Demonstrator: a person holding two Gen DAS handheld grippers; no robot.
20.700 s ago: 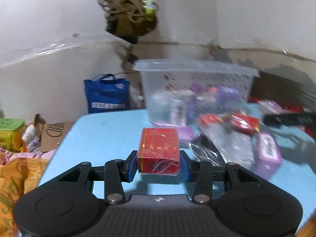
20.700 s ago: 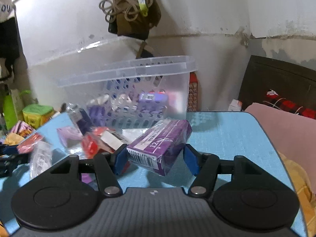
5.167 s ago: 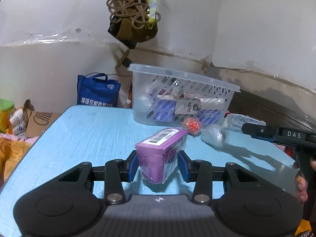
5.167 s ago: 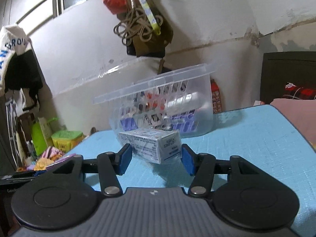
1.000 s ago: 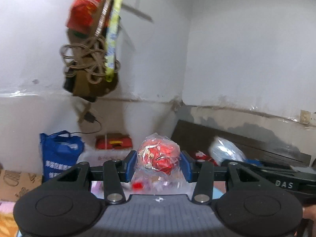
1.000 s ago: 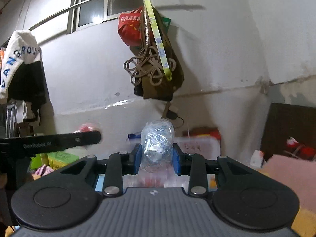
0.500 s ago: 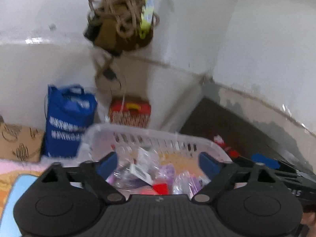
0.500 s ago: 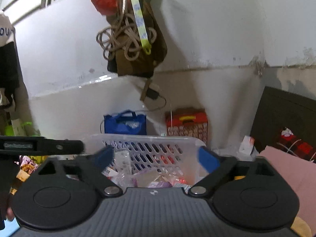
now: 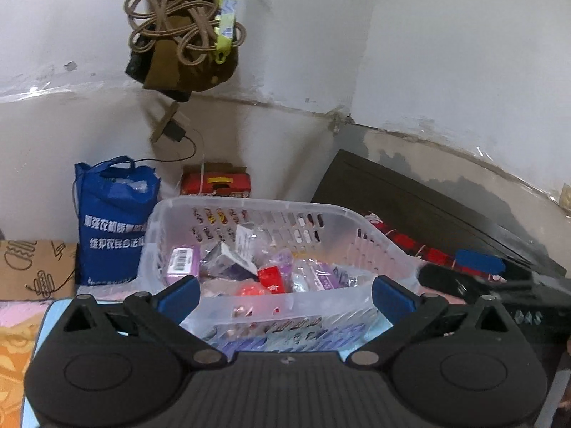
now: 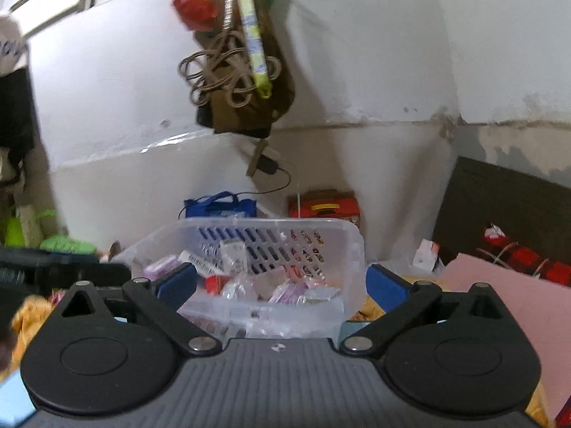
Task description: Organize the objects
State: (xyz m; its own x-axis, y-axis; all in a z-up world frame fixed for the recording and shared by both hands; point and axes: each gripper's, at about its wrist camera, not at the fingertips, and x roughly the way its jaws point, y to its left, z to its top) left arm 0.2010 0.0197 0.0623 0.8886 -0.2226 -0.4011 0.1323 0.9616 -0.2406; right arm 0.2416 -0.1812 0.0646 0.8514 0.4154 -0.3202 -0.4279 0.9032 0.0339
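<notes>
Both tools hover over the clear plastic basket (image 9: pixel 357 230), each with its blue-padded fingers spread wide and nothing between them. The left tool (image 9: pixel 285 297) looks down over the near rim; the right tool (image 10: pixel 282 285) frames the same basket (image 10: pixel 351 249) from the other side.

The basket stands on the light blue surface (image 9: pixel 43 324) and holds a loose heap of small packaged goods: a purple box with a barcode label (image 9: pixel 181 265) at the left, a small red box (image 9: pixel 272 278) near the middle, a round red wrapped item (image 9: pixel 251 289) just in front of it, and several clear and purple wrapped packets (image 9: pixel 321 278) toward the right (the wrappers blur together, so single items are hard to tell apart).

Beyond the basket, by the wall, stand a blue tote bag (image 9: pixel 114 221) and a red carton (image 9: pixel 216 182). A bundle of coiled cord and a brown bag (image 9: pixel 182 32) hangs on the wall above. The right tool's body shows at the right edge of the left view (image 9: pixel 499 281).
</notes>
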